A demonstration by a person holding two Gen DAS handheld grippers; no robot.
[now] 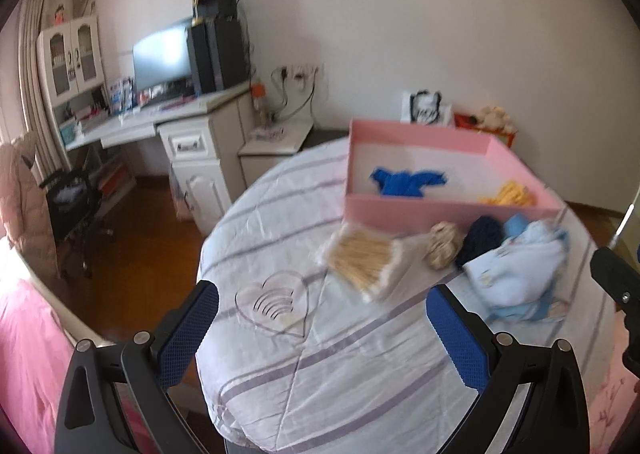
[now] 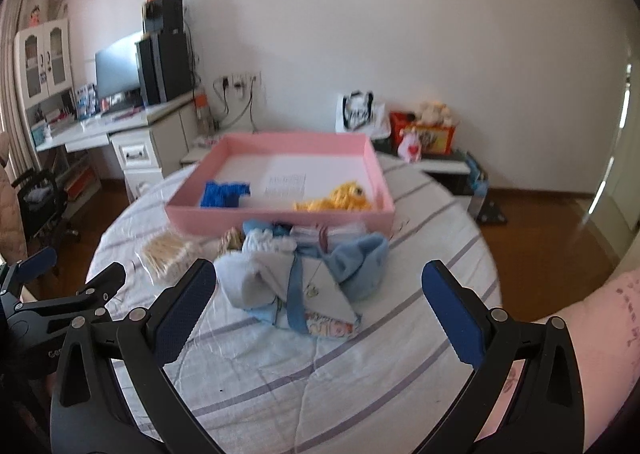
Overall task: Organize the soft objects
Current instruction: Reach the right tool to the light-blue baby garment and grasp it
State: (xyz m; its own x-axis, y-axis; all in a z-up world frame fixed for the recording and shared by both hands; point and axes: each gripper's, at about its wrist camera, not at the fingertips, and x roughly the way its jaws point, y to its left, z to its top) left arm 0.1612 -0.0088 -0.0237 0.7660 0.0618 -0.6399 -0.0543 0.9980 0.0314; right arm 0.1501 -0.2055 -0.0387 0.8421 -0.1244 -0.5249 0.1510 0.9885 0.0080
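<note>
- Hovering over bed (image 2: 360,354): left tongs (image 1: 322,328) and right tongs (image 2: 318,298), both spread, empty.
- Blue clothes (image 2: 280,282): limp, light (pinch a thick fold).
- Pink box (image 2: 280,223) beyond.

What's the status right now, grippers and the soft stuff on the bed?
Left gripper open, empty. Right gripper open, empty, facing the light blue clothes. Blue and yellow knits in pink box. Path unobstructed.
</note>
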